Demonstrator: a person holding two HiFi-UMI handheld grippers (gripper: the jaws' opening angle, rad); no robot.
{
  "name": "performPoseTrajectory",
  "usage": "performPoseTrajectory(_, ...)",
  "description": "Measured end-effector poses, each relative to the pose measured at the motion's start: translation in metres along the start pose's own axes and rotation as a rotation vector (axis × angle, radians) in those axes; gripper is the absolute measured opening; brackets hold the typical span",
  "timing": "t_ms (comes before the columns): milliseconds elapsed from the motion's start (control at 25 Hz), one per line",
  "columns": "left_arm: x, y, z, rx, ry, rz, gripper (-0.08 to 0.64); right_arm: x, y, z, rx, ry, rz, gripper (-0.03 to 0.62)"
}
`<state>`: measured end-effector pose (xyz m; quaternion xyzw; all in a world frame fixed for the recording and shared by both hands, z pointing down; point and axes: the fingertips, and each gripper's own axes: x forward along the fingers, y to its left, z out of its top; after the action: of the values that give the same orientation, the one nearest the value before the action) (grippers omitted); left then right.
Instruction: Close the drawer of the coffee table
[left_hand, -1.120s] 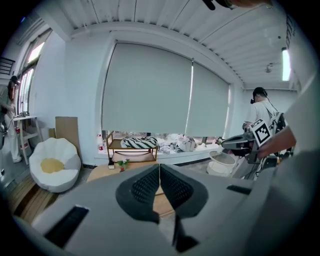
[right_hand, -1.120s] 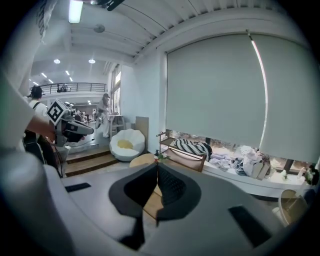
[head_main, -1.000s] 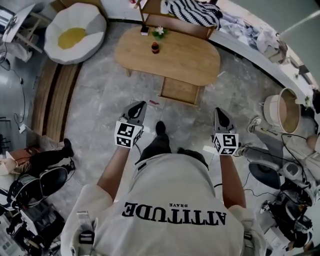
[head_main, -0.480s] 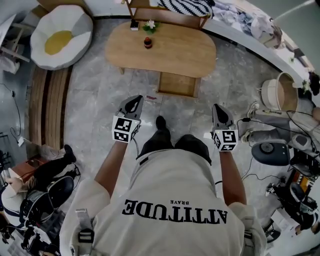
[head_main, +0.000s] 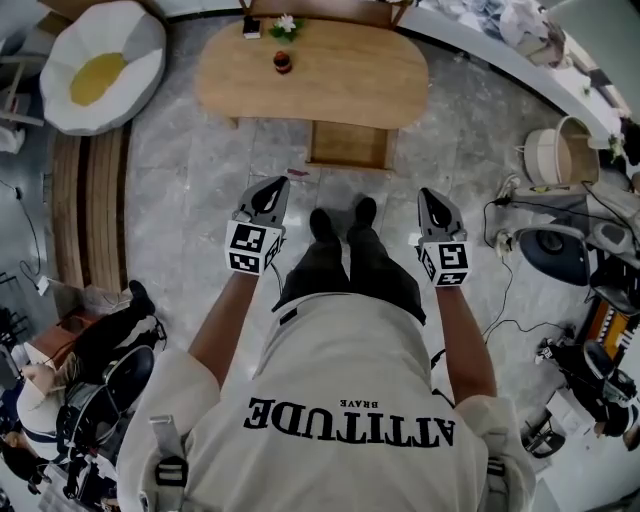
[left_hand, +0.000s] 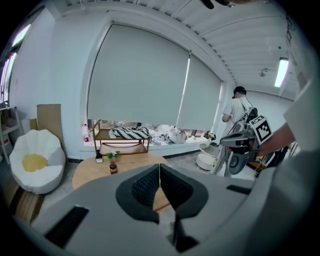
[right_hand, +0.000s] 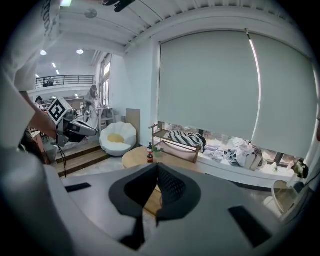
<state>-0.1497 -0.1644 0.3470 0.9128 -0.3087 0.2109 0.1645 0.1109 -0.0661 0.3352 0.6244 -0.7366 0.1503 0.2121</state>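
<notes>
Oval light-wood coffee table (head_main: 350, 80): one, at 12 o'clock in the head view. Its shallow wooden drawer (head_main: 348, 146), one, stands pulled out from the table's near edge toward 6 o'clock. Its front runs 9-to-3, its slide line 12-to-6.

The drawer lies at 1 o'clock from the left gripper (head_main: 274, 188) and 11 o'clock from the right gripper (head_main: 433, 196), apart from both. Neither looks clearly nearer. Two grippers, each with jaws pressed together on nothing.

Judgement: the push must go toward 12.

One small dark bottle with a red band (head_main: 283, 62) stands on the tabletop.
</notes>
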Motion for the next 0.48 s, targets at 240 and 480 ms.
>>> performPoseTrajectory(240, 0.023, -0.006, -0.006, -0.002, 0.027, 0.008, 0.021, 0.01, -0.009, -0.02, 0.016, 0.042, 0.001, 0.02)
performPoseTrajectory(480, 0.049, -0.013, -0.021, -0.026, 0.039, 0.036, 0.021, 0.024, -0.025, -0.048, 0.058, 0.069, 0.011, 0.02)
